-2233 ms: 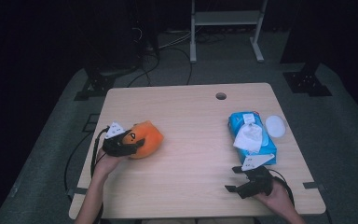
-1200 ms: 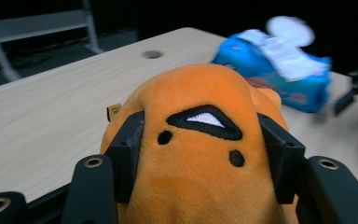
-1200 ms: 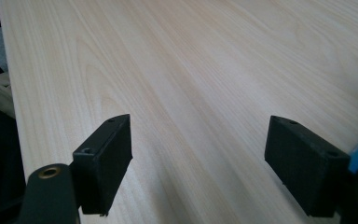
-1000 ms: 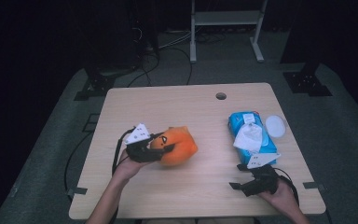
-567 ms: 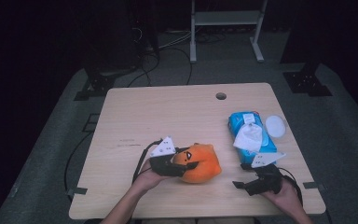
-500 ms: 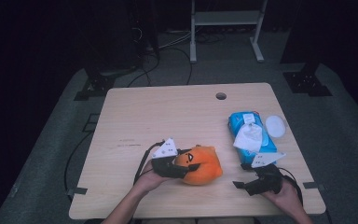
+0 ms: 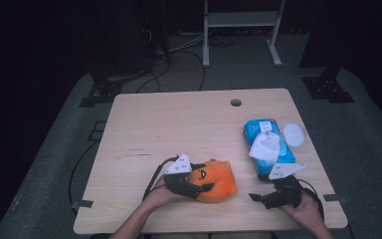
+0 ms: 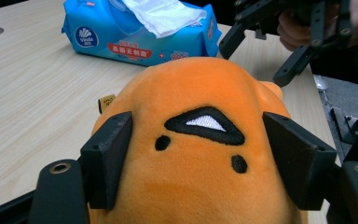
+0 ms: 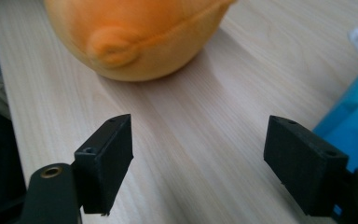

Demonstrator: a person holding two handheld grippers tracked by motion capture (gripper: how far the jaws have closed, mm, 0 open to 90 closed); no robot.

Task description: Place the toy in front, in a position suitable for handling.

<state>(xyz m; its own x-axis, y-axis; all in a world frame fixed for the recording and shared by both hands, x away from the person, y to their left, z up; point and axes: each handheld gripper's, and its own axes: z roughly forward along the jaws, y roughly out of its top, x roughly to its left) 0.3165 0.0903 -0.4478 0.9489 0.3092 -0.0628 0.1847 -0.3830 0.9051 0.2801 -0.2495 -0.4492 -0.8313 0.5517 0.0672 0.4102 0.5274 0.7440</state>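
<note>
Surface: pale wooden table [image 7: 179, 124] is standing on grey carpet, with a dark room and a white frame stand [image 7: 238, 20] lying behind it; a round cable hole [image 7: 236, 102] is sitting near the table's far edge.
Plush toy: orange plush toy [image 7: 214, 180] is resting on the table near the front edge, about midway between the two hands, its stitched face turned up toward the left gripper's camera.
Left gripper: left gripper [image 7: 199, 185] is lying low over the near-left side of the toy; its jaws have just been opening, and in the left gripper view they are flanking the toy's head. The left pad looks to be against the plush while the right one is standing clear, so the grip is reading as released.
Right gripper: right gripper [image 7: 263, 195] is hovering low at the front right, jaws spread wide with bare table between them, pointing toward the toy and well apart from it.
Wipes: blue wipes pack [image 7: 267, 147] is lying on the right side of the table, a white sheet [image 7: 264, 144] sticking out of its top.
Lid: white round lid [image 7: 293, 134] is lying just beside the pack, toward the right edge.
</note>
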